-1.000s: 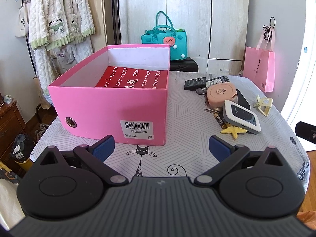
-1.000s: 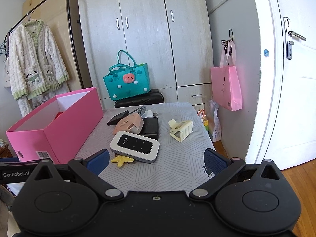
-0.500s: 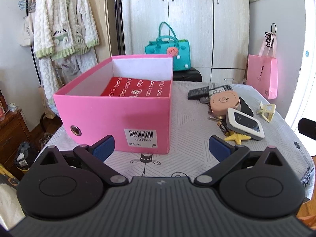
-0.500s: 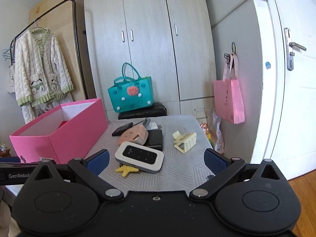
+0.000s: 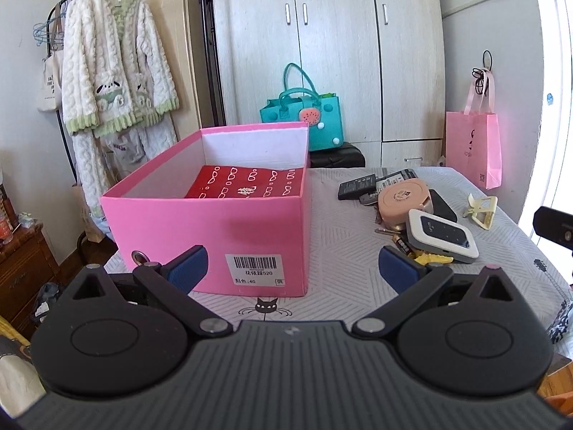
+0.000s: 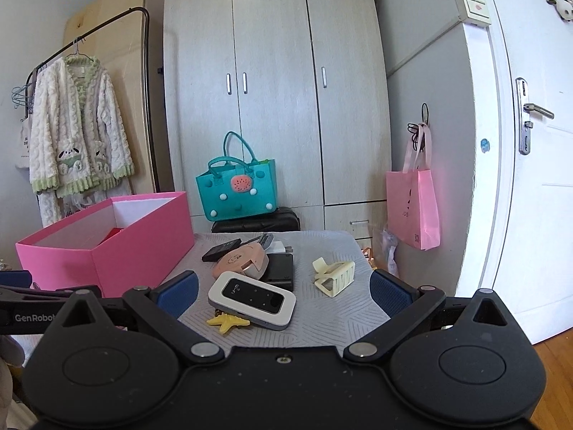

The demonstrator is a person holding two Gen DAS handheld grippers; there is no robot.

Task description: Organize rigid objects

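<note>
A pink box (image 5: 215,229) stands on the table's left and holds a red patterned packet (image 5: 247,186); the box also shows in the right wrist view (image 6: 107,247). Right of it lies a cluster: a white wifi device (image 6: 252,299), a yellow starfish (image 6: 227,322), a round peach case (image 6: 241,261), black flat items (image 6: 281,268) and a cream hair claw (image 6: 335,276). My left gripper (image 5: 292,268) is open and empty, in front of the box. My right gripper (image 6: 283,288) is open and empty, near the wifi device.
The table has a grey patterned cloth (image 5: 336,251). Behind it stand a teal bag (image 6: 238,190) on a black case and a wardrobe (image 6: 275,89). A pink bag (image 6: 417,208) hangs at right beside a white door (image 6: 530,143). A clothes rack (image 5: 107,82) stands at left.
Both grippers have drawn back and lowered, so the views tilt up. The box and the small items have not moved on the table. Both jaws stay open.
</note>
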